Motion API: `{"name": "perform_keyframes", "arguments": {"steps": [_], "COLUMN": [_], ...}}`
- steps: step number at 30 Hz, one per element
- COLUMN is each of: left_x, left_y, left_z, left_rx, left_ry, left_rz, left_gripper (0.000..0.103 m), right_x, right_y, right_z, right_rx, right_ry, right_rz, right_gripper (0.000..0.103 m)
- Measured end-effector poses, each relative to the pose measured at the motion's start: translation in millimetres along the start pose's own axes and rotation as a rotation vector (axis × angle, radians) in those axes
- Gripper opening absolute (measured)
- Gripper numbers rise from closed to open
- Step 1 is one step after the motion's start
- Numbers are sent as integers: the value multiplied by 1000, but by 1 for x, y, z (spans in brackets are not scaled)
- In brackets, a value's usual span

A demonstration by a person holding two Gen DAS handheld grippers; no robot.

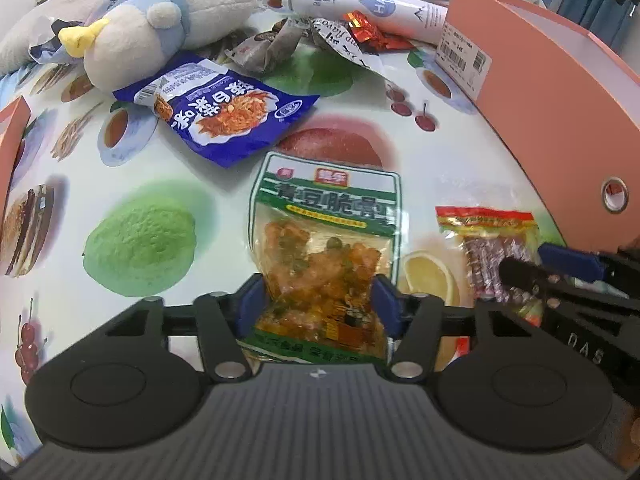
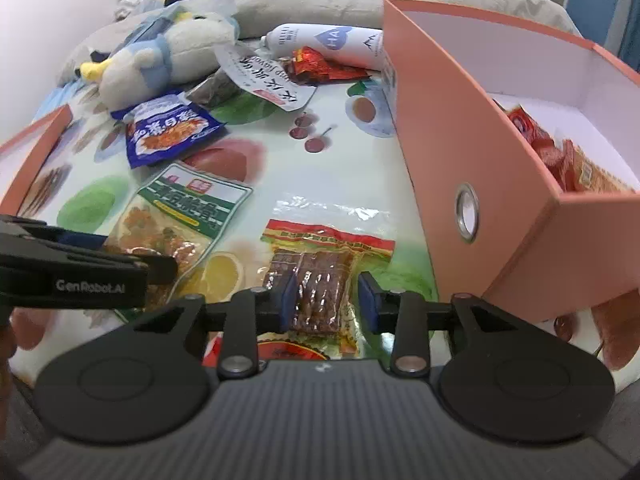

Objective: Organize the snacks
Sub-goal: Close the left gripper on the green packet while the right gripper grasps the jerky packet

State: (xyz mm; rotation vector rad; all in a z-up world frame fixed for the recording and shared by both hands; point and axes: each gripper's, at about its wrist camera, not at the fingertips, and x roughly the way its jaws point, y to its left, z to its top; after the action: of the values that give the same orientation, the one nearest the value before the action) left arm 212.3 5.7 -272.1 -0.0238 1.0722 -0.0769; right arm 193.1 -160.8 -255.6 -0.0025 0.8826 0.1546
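Green-topped clear snack pouch (image 1: 324, 248), orange bits inside, apparently pinched by left hand-held gripper (image 1: 318, 304).

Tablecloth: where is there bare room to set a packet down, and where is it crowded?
Free: the tablecloth between the blue noodle packet and the orange box. Crowded: the far edge, around the plush toy and white tube.
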Motion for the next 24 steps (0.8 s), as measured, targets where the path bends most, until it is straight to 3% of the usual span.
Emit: {"name": "perform_keyframes", "arguments": {"steps": [3, 4, 5, 10, 12, 13, 14, 18, 20, 24], "left_x": [-1, -1, -2, -6, -7, -8, -9, -15, -19, -26], "left_y": [2, 3, 4, 13, 18, 20, 22, 29, 31, 35], "left_z": [1, 0, 0, -2, -4, -5, -5, -8, -9, -11], "left_rx": [-17, -22, -27, -75, -92, -101, -114, -155, -173, -201], "left_ry": [-10, -14, -17, -21, -22, -22, -22, -27, -34, -43], "left_rz": [-2, -2, -4, -7, -7, -8, -11, -23, -30, -38], "left_gripper": [57, 57, 56, 56, 55, 55, 54, 52, 51, 49], "right_x": [1, 1, 2, 10, 9, 7, 7, 7, 1, -1], "right_y": [0, 3, 8, 24, 23, 23, 23, 22, 25, 19], "right_z": [-3, -4, -5, -12, -12, -10, -8, -3, -1, 8], "right_rx": [27, 24, 6, -108, -103, -106, -117, -111, -129, -96], "right_ry": [6, 6, 4, 7, 6, -3, -3, -4, -41, -19], "right_rz": [56, 68, 61, -5, 7, 10, 6, 11, -19, 18], "right_gripper": [66, 81, 88, 90, 82, 67, 62, 58, 32, 25]}}
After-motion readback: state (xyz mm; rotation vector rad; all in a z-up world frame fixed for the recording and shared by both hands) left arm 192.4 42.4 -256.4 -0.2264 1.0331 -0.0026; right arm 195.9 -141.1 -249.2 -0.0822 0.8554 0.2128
